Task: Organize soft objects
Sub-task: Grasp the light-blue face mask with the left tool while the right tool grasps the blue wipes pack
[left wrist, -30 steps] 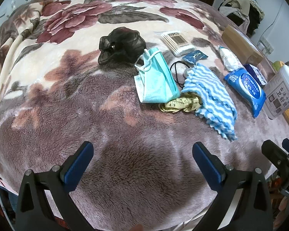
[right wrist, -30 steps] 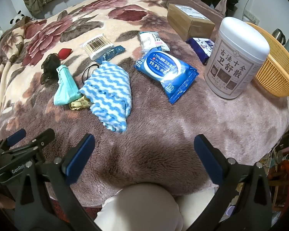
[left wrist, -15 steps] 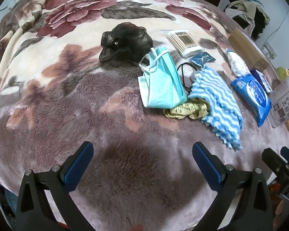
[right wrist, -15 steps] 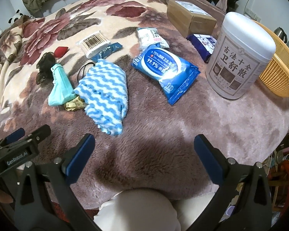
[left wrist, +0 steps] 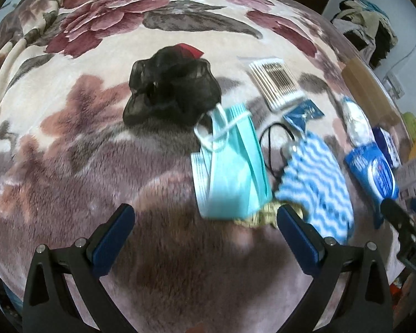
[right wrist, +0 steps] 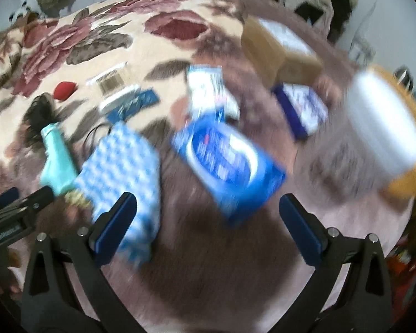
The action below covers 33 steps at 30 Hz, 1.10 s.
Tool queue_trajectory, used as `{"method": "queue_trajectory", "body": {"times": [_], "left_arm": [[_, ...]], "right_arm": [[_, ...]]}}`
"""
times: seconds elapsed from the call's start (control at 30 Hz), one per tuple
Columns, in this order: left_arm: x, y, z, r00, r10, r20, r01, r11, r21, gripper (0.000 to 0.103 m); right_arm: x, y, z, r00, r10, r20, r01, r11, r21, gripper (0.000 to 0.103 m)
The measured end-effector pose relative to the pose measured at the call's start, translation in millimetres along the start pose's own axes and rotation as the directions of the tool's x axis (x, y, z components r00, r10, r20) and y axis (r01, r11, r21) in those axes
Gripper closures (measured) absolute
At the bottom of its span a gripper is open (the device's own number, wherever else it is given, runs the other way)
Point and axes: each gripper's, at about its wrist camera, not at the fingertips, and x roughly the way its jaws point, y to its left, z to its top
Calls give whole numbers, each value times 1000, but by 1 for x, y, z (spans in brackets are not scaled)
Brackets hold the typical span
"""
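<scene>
Left gripper (left wrist: 205,223) and right gripper (right wrist: 208,212) both spread wide, empty, above blanket's (left wrist: 97,138) near edge, facing face mask (left wrist: 231,166) and striped cloth (right wrist: 124,172).

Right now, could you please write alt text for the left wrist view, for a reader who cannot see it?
The open left gripper hovers over a floral blanket, empty, just short of a teal face mask. A black mesh bundle lies beyond the mask, a blue-and-white striped cloth to its right, and the tip of the right gripper shows at the right edge.

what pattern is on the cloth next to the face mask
Blue and white wavy stripes on the cloth; clearest in the left wrist view.
</scene>
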Motion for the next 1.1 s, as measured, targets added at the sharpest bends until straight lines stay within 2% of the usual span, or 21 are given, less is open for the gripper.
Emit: {"method": "queue_trajectory", "body": {"times": [0.13, 0.37, 0.43, 0.47, 0.6, 0.67, 0.7, 0.73, 0.83, 1.1], "left_arm": [[11, -1, 15, 1000, -9, -8, 9, 1000, -16, 0], [35, -5, 29, 999, -13, -43, 11, 999, -41, 1], [43, -6, 32, 998, -15, -57, 12, 999, -50, 2], [46, -7, 31, 998, -15, -63, 11, 999, -53, 3], [57, -10, 32, 996, -3, -87, -2, 998, -63, 18], [57, -9, 31, 997, -2, -82, -4, 998, -66, 35], [56, -8, 31, 997, 5, -81, -10, 998, -69, 53], [55, -6, 31, 996, 9, -84, -14, 998, -68, 58], [46, 1, 27, 997, -13, -70, 8, 998, -70, 65], [15, 8, 8, 999, -25, -35, 24, 998, -54, 65]], "right_arm": [[20, 6, 25, 997, -72, -9, 71, 993, -97, 0], [67, 3, 35, 982, -134, -132, 108, 976, -189, 1], [72, 3, 33, 982, -129, -138, 100, 975, -198, 6], [72, 3, 32, 983, -123, -139, 94, 976, -198, 16], [76, 3, 30, 984, -95, -151, 64, 978, -199, 32], [73, 4, 28, 986, -72, -148, 41, 979, -200, 37], [71, 5, 27, 988, -68, -139, 39, 979, -201, 38], [67, 6, 26, 990, -60, -130, 34, 979, -200, 38], [53, 9, 22, 994, -23, -109, 4, 985, -174, 39], [21, 14, 9, 995, 57, -81, -67, 990, -123, 39]]}}
